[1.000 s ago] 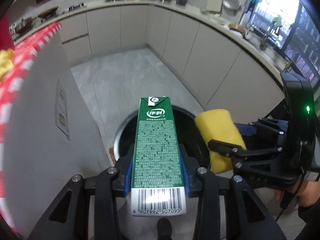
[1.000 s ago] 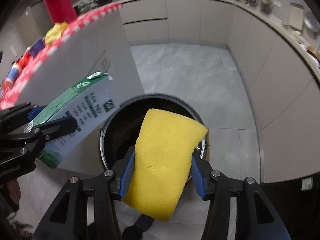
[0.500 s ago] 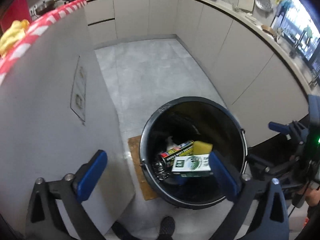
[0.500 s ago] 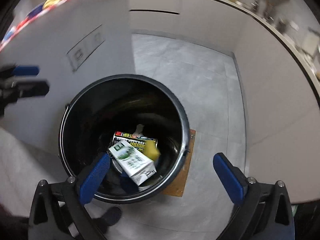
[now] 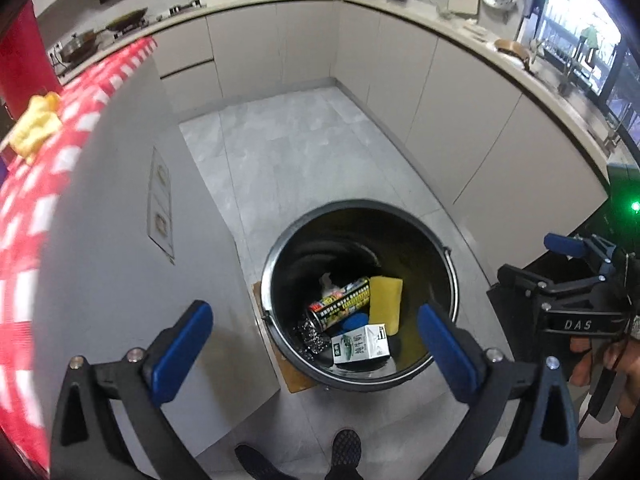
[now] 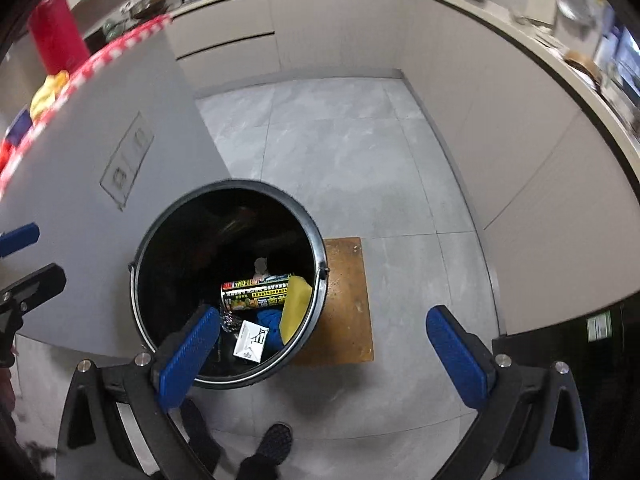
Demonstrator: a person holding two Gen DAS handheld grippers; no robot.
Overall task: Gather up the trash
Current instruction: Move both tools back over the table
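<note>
Milk carton (image 5: 361, 344) and sponge (image 5: 385, 304) lie in the bin (image 5: 280, 256) below both empty, wide-open hand-held grippers (image 5: 316, 344) (image 6: 324, 344).

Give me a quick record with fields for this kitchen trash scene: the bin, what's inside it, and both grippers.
bin: round black trash bin on the grey tile floor
contents: yellow sponge, green-and-white milk carton, printed can lying on its side
left gripper: jaws wide open, empty, above the bin
right gripper: jaws wide open, empty
under bin: brown mat
</note>
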